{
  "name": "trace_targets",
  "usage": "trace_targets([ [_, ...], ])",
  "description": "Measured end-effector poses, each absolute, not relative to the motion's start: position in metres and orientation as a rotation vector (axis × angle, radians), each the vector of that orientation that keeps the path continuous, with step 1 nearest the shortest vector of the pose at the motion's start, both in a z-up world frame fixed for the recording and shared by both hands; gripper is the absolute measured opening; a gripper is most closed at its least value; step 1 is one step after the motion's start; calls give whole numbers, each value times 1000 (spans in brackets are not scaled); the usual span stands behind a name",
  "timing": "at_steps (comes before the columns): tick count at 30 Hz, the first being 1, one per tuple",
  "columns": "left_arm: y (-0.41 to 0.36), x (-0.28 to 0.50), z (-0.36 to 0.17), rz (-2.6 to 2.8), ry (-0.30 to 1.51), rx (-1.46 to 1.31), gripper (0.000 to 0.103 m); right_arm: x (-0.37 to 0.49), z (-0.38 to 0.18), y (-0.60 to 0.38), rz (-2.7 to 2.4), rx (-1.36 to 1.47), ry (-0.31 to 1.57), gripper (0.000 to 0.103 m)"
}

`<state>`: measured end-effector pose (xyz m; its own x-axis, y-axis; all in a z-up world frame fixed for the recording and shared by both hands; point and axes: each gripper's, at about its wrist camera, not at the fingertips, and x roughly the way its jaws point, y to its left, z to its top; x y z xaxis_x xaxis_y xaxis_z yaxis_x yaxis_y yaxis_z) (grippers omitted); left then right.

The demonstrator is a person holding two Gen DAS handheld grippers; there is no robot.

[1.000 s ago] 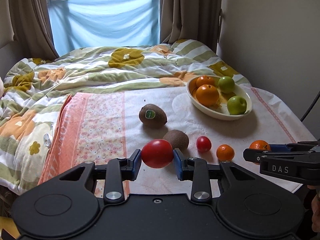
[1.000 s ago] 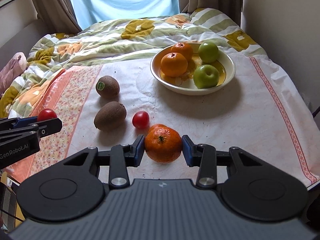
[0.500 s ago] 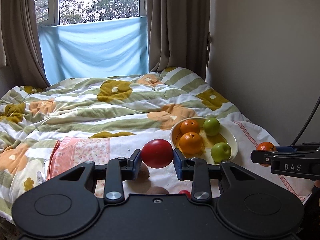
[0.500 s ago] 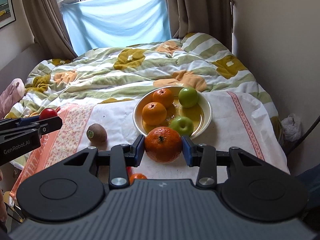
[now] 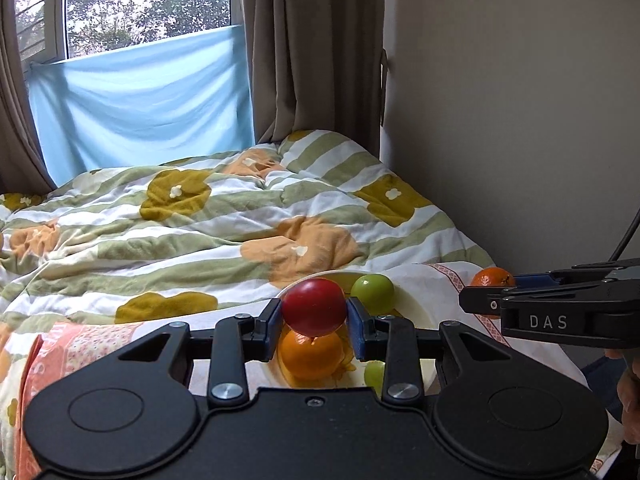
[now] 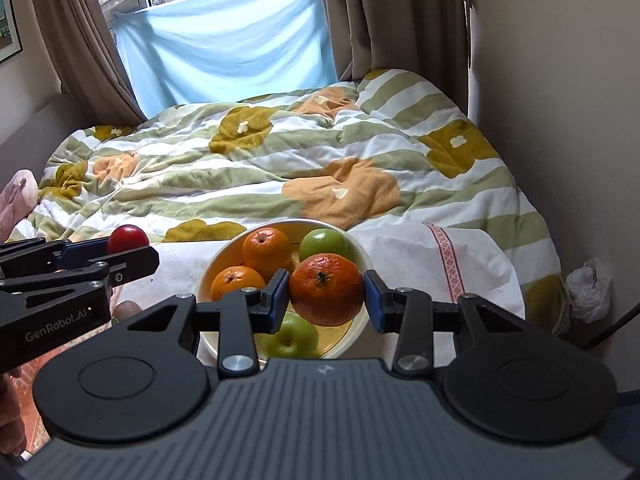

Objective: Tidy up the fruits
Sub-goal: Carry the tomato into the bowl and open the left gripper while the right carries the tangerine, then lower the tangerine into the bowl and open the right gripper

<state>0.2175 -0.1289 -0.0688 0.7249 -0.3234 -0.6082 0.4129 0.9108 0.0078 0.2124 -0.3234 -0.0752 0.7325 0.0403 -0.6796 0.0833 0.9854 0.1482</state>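
Both black two-finger grippers are loaded and held in the air over the bed. Left gripper (image 5: 314, 330): its blue-padded fingers (image 5: 270, 326) are pressed against either side of a smooth round red tomato (image 5: 314, 305), which sits between the tips with no support beneath. Right gripper (image 6: 326, 296): its blue pads (image 6: 371, 300) are clamped on a dimpled orange mandarin (image 6: 326, 290) with a dark stem scar facing the camera.

Below both tools lies a shallow cream ceramic bowl with a yellow inside (image 6: 362, 252), resting on a white cloth with a pink patterned border (image 6: 460, 268) spread over the foot of the bed. In the bowl, from the right wrist view: two oranges (image 6: 266, 246) side by side at the left, one green apple (image 6: 323, 242) at the back, a second green apple (image 6: 294, 334) at the front, partly hidden behind the gripper. The mandarin hangs over the bowl's middle; the tomato appears to be over the bowl's left part, though the left wrist view is too obstructed to be certain.

A brown fuzzy kiwi (image 6: 125, 309) lies on the cloth left of the bowl, mostly hidden. Behind is a rumpled quilt in green stripes with ochre flowers (image 6: 280, 160), brown curtains (image 6: 384, 16), and a pale blue sheet (image 6: 228, 44) across the window.
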Motion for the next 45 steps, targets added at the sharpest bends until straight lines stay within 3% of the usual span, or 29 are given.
trace_targets([
  [22, -231, 295, -170, -446, 853, 451, 38, 288, -145, -390, 38, 226, 910, 55],
  [23, -232, 295, -171, -448, 853, 458, 40, 289, -146, -391, 38, 227, 913, 55],
  [25, -233, 295, -171, -455, 845, 464, 63, 290, -147, -392, 40, 229, 918, 55],
  [26, -232, 294, -170, -458, 835, 462, 86, 290, -147, -392, 41, 230, 920, 55],
  [27, -231, 291, -168, -454, 819, 460, 97, 290, -148, -391, 43, 230, 921, 55],
  [45, -172, 265, -133, -414, 829, 290, 99, 292, -143, -368, 162, 147, 932, 55],
])
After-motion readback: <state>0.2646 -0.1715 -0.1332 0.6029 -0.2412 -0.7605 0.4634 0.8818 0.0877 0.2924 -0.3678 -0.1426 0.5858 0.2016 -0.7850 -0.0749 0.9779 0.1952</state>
